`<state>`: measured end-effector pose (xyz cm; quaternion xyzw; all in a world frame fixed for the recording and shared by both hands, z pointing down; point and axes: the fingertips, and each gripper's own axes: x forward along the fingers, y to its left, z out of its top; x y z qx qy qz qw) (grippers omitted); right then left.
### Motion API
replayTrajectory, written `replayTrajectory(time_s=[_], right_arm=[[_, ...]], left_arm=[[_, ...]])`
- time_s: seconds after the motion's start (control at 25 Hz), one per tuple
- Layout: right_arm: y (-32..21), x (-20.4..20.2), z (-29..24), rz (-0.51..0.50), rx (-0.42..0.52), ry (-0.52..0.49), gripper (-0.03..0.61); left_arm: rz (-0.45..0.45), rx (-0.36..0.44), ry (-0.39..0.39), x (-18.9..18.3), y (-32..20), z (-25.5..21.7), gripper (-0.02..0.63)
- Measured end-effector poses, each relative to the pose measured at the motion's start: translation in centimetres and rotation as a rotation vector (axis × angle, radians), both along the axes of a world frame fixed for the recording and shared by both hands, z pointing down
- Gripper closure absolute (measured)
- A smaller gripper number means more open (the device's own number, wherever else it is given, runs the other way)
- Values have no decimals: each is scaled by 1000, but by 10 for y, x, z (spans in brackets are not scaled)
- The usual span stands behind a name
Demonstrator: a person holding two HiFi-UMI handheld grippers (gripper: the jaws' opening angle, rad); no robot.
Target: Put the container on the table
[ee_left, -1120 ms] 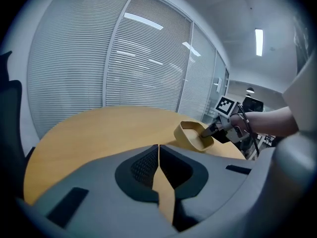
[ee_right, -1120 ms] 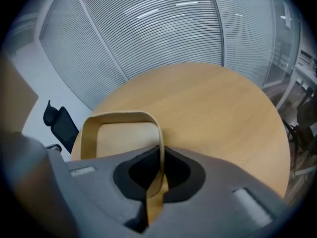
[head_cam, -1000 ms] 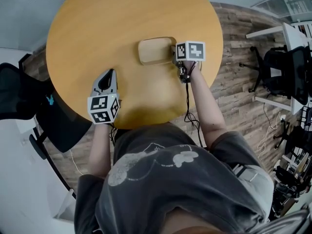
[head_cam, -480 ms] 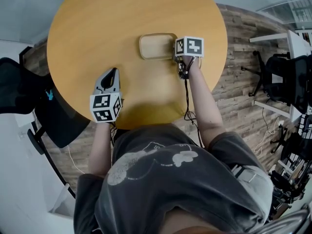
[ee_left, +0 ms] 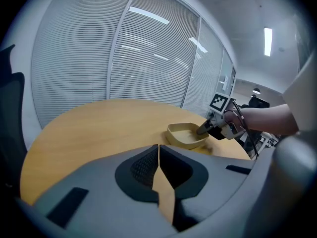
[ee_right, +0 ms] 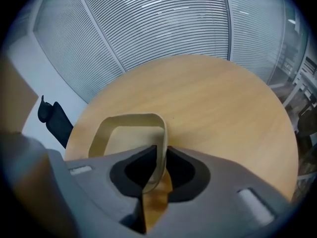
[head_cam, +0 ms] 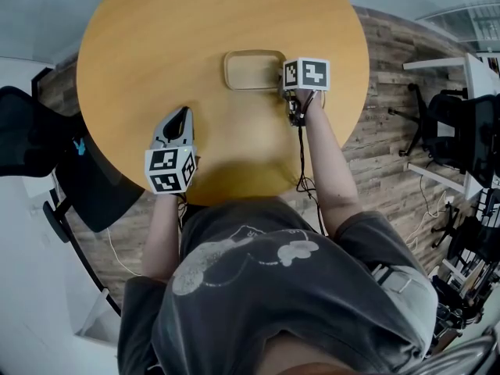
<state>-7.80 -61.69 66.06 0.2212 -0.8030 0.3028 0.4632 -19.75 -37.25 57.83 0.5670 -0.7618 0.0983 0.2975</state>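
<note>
A shallow beige container (head_cam: 253, 69) rests on the round wooden table (head_cam: 156, 45) near its right side. My right gripper (head_cam: 283, 84) is shut on the container's right rim; in the right gripper view the rim (ee_right: 159, 152) passes between the two jaws. From the left gripper view the container (ee_left: 186, 134) shows beyond the table's middle, with the right gripper (ee_left: 208, 127) at its edge. My left gripper (head_cam: 176, 123) hovers over the table's near left part, shut with nothing between its jaws (ee_left: 158, 170).
A black office chair (head_cam: 39, 151) stands left of the table. More chairs and white desks (head_cam: 461, 92) lie at the right over the wood-plank floor. Slatted blinds (ee_right: 163, 19) line the wall behind the table.
The container and my right gripper have shifted slightly farther up the table. My left gripper has barely moved.
</note>
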Motion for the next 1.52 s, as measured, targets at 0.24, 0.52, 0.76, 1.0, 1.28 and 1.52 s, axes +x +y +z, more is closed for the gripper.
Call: replayTrajectory(time_s=[0.24, 0.52, 0.76, 1.0, 1.28, 1.52], right_arm=[[3, 3, -7, -14, -10, -22, 502], [0, 15, -20, 5, 25, -48, 485], [13, 26, -40, 19, 64, -59, 485], [37, 43, -63, 79, 98, -93, 485], [85, 58, -98, 129, 144, -149, 486], [134, 53, -119, 149, 165, -190, 486]], left_arm=[[0, 3, -3, 2, 3, -4, 606], [-10, 14, -16, 2, 15, -16, 606], [-5, 44, -17, 2, 28, -25, 606], [45, 85, -19, 7, 43, -38, 606], [71, 142, 17, 8, 74, -55, 606], [128, 186, 7, 1, 102, -76, 607]])
